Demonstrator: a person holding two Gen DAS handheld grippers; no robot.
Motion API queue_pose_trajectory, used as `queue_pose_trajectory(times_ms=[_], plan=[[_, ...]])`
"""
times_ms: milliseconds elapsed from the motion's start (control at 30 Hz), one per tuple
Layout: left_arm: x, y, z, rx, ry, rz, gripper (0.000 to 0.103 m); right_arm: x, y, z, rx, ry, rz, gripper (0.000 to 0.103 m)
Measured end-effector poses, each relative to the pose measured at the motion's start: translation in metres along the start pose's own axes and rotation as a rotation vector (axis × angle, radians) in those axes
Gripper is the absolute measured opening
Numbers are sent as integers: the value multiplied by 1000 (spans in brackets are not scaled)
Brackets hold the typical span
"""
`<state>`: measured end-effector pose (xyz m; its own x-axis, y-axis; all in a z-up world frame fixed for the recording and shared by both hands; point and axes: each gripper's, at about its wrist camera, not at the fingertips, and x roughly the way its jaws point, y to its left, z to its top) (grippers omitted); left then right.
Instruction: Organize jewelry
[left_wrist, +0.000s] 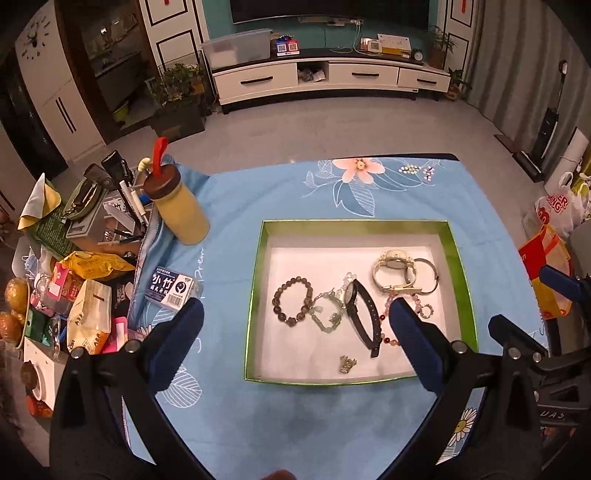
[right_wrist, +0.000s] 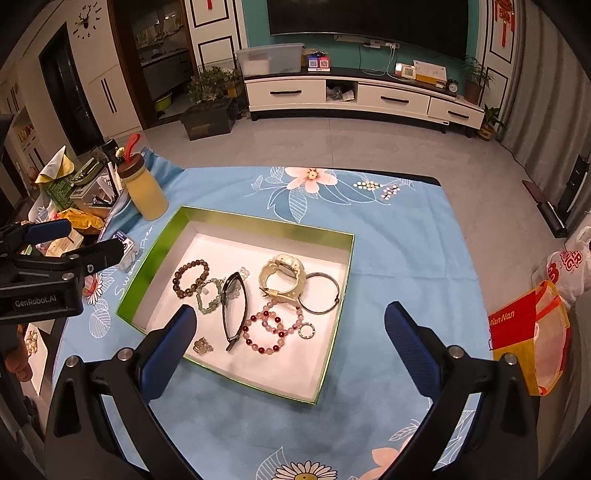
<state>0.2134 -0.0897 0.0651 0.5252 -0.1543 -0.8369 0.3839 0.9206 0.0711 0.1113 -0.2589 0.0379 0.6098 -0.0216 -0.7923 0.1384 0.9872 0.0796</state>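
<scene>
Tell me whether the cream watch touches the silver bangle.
Touching. In the right wrist view the cream watch strap overlaps the silver bangle rim.

Green-rimmed tray (right_wrist: 334, 291), white floor, holding brown bead bracelet (right_wrist: 190, 278), black watch (right_wrist: 234, 310), cream watch (right_wrist: 282, 277), silver bangle (right_wrist: 318, 293), pink-red beads (right_wrist: 271, 331)

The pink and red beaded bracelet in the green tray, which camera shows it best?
The right wrist view: the pink and red beaded bracelet lies fully visible on the white floor of the green-rimmed tray. In the left wrist view, a blue finger of the left tongs hides most of it.
</scene>
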Motion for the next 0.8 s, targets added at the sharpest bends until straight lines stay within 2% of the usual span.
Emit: queue_pose_trajectory(times_ms=[800], plan=[[4, 3, -6, -9, 8, 11, 101, 4, 2, -1, -5, -5, -22, 102]])
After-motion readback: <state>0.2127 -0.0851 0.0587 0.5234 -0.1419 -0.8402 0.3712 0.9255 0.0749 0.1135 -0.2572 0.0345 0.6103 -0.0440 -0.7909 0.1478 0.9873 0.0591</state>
